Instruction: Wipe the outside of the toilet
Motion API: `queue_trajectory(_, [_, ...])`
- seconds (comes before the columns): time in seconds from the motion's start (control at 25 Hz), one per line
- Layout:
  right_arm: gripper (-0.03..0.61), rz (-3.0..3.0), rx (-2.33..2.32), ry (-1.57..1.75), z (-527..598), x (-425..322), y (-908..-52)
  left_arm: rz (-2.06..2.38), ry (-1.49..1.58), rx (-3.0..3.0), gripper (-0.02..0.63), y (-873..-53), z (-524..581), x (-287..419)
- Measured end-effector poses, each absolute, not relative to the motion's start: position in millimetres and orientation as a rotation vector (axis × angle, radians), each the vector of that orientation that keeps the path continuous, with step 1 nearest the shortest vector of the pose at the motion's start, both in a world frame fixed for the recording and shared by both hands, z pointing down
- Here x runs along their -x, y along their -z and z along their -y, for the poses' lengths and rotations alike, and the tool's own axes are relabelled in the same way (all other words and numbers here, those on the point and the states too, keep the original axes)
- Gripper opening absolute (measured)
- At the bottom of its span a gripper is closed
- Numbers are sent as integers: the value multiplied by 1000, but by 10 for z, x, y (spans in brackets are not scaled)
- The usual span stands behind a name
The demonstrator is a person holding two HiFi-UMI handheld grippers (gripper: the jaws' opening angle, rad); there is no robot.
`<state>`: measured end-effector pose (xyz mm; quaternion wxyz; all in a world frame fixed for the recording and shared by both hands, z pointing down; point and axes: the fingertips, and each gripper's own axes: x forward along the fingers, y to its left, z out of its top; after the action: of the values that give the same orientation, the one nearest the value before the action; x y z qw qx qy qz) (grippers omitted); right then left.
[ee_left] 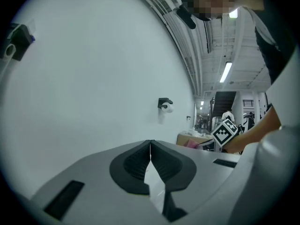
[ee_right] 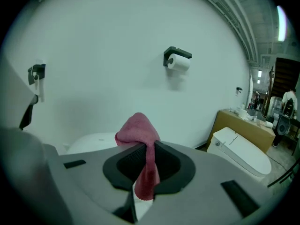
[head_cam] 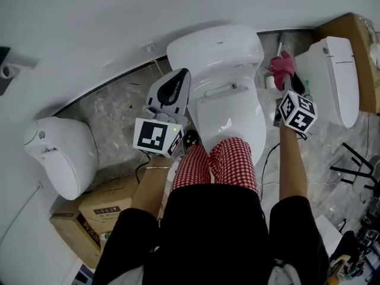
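Toilet (head_cam: 228,94) lengthwise — tank (head_cam: 217,47) far, seat (head_cam: 230,119) near | right gripper (ee_right: 144,156) clamps pink cloth (ee_right: 137,131) | left gripper (ee_left: 150,154) closed, empty

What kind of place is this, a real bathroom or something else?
Probably a showroom or test set-up, not a home bathroom: three toilets stand along one wall, a cardboard box lies beside them, and the left gripper view shows an open hall beyond.

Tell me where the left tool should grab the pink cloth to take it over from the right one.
Grip the bunched fold of the cloth that sticks out past the tips of the right tool, coming from in front of that tool. Only that bulge is free; the rest is pinched between its jaws. The left tool is shut and empty, so open it first.
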<state>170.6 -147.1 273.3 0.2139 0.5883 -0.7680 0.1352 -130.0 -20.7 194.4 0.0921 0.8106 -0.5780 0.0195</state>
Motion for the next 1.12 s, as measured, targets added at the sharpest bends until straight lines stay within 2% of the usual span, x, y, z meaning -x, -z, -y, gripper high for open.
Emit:
queue_trajectory(0.56, [57, 2402, -1557, -334, 868, -1049, -1930, 1720, 19, -2399, 11, -1543, 204, 1474])
queue_trajectory(1.12, [57, 2551, -1115, -358, 586, -497, -2559, 1846, 8, -2242, 11, -2207, 233, 1486])
